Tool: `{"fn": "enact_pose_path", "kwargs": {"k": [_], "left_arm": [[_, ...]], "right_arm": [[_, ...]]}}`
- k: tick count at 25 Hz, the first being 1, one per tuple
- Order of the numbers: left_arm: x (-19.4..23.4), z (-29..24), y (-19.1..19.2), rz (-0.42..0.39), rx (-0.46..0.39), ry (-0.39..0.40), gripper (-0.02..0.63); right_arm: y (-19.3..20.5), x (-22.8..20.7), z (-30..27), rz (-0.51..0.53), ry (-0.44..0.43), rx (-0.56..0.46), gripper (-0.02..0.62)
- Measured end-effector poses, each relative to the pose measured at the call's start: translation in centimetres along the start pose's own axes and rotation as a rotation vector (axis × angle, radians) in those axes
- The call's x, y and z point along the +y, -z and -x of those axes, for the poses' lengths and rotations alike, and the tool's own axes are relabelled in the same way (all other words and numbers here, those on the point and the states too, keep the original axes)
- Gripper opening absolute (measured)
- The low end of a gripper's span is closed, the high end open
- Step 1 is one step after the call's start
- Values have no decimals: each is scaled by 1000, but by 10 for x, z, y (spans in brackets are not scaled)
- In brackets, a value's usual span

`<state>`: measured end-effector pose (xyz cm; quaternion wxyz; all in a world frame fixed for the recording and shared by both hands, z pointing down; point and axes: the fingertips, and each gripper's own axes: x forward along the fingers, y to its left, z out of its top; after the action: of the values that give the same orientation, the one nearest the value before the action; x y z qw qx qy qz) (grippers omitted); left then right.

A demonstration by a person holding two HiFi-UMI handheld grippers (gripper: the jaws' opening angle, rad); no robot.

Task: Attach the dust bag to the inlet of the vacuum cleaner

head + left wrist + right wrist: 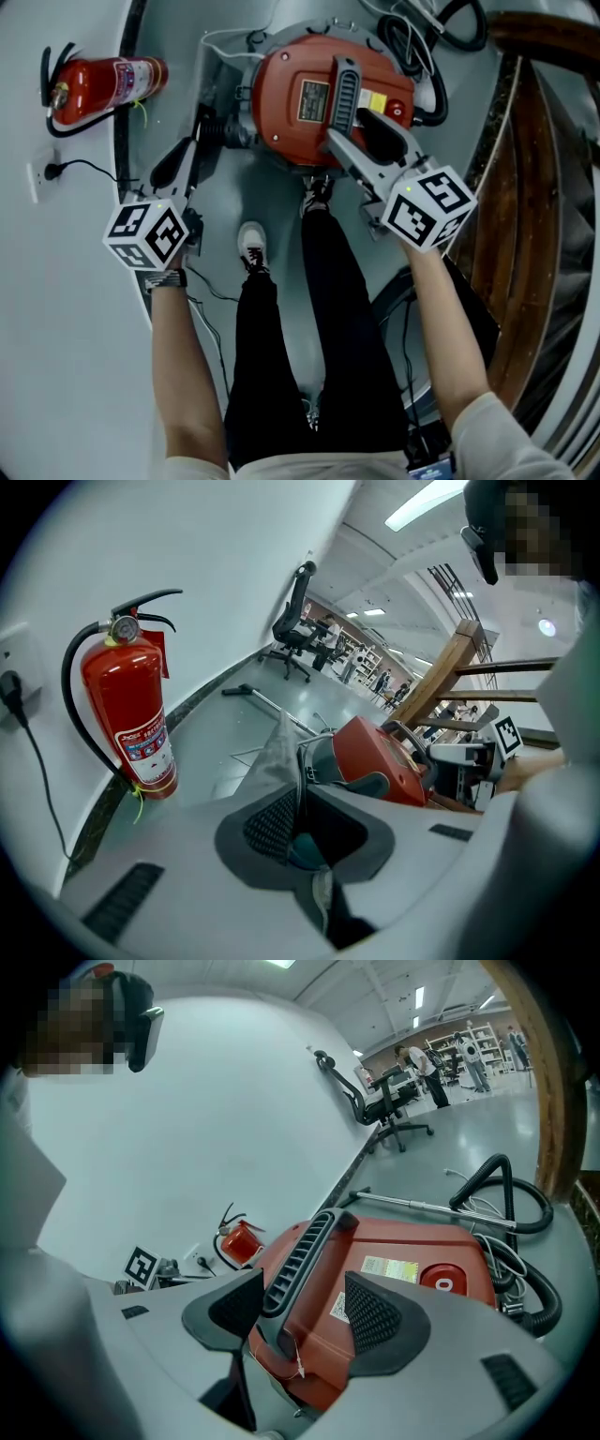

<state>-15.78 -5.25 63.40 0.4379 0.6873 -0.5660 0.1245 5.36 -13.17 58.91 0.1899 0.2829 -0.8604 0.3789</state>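
The red vacuum cleaner (pixel 281 103) (pixel 375 757) (pixel 412 1241) lies on the floor ahead of the person's feet. My right gripper (pixel 361 131) (pixel 305 1307) is open, its pads on either side of the grey carry handle (pixel 344 89) (pixel 300 1260) without pressing on it. My left gripper (pixel 187 159) (pixel 305 832) points at the vacuum's left side, where a dark ribbed inlet (pixel 230 131) sticks out. A strip of the grey dust bag cloth (pixel 281 747) runs up from between the left jaws, which look shut on it. The cloth is hard to make out in the head view.
A red fire extinguisher (pixel 103 84) (pixel 127 714) stands by the wall at left, near a wall socket (pixel 36 178) with a plugged cord. A black hose (pixel 441 23) (pixel 511 1194) coils behind the vacuum. A wooden stair rail (pixel 525 187) runs along the right. A metal wand (pixel 422 1206) lies on the floor.
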Motion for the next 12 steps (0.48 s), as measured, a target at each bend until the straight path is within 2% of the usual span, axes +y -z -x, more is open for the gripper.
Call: {"fn": "enact_pose_path", "kwargs": {"k": [4,12], "left_arm": [[2,1,-1,15,26,38,30],[5,-1,1,34,35,32,28]], "right_arm": [[0,1,0,4,0,-9,265],[0,1,0,10,2,-17,265]]}}
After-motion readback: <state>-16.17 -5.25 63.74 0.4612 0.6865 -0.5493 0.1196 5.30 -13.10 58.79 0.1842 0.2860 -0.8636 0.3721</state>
